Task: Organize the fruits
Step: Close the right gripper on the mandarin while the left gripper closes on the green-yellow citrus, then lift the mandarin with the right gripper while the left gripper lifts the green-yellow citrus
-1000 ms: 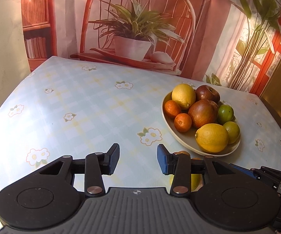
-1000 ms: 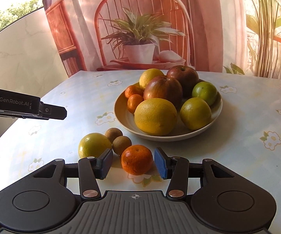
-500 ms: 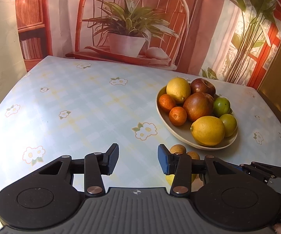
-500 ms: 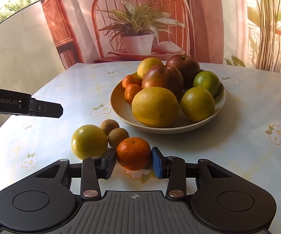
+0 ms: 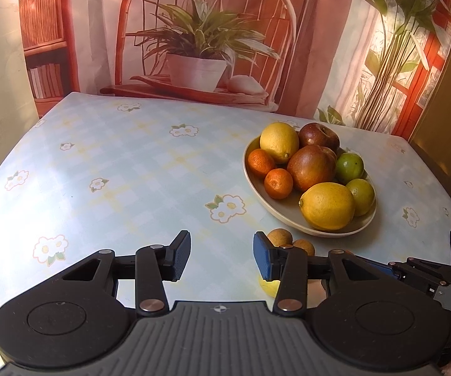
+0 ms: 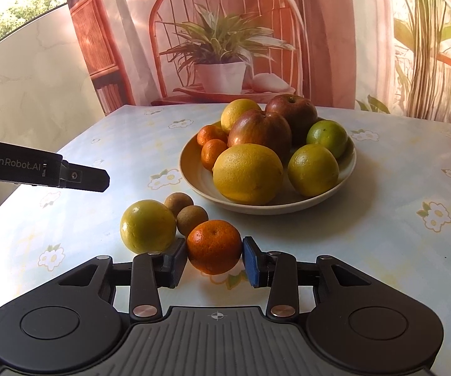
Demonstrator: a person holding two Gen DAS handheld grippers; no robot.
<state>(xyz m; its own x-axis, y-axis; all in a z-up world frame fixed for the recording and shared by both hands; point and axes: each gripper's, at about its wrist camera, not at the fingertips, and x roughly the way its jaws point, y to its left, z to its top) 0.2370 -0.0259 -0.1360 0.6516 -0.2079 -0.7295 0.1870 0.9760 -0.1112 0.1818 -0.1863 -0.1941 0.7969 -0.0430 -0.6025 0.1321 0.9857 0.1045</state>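
Note:
My right gripper (image 6: pixel 214 258) is shut on an orange mandarin (image 6: pixel 214 246), both pads pressing its sides, low over the tablecloth. Just left of it lie a yellow-green citrus (image 6: pixel 147 226) and two small brown fruits (image 6: pixel 178 203) (image 6: pixel 192 220). Beyond them stands a cream bowl (image 6: pixel 194 185) heaped with lemons, apples, limes and mandarins. My left gripper (image 5: pixel 222 255) is open over bare tablecloth with nothing between its fingers. The bowl (image 5: pixel 275 213) is to its front right, and the brown fruits (image 5: pixel 279 237) peek out behind its right finger.
The table has a pale checked cloth with flower prints (image 5: pixel 225 208). A printed backdrop with a chair and plant hangs behind the table's far edge. The left gripper's body (image 6: pixel 68 174) reaches in at the left of the right wrist view.
The right jaws have closed in onto the mandarin, which earlier sat free between them. The left gripper has stayed open in about the same place.

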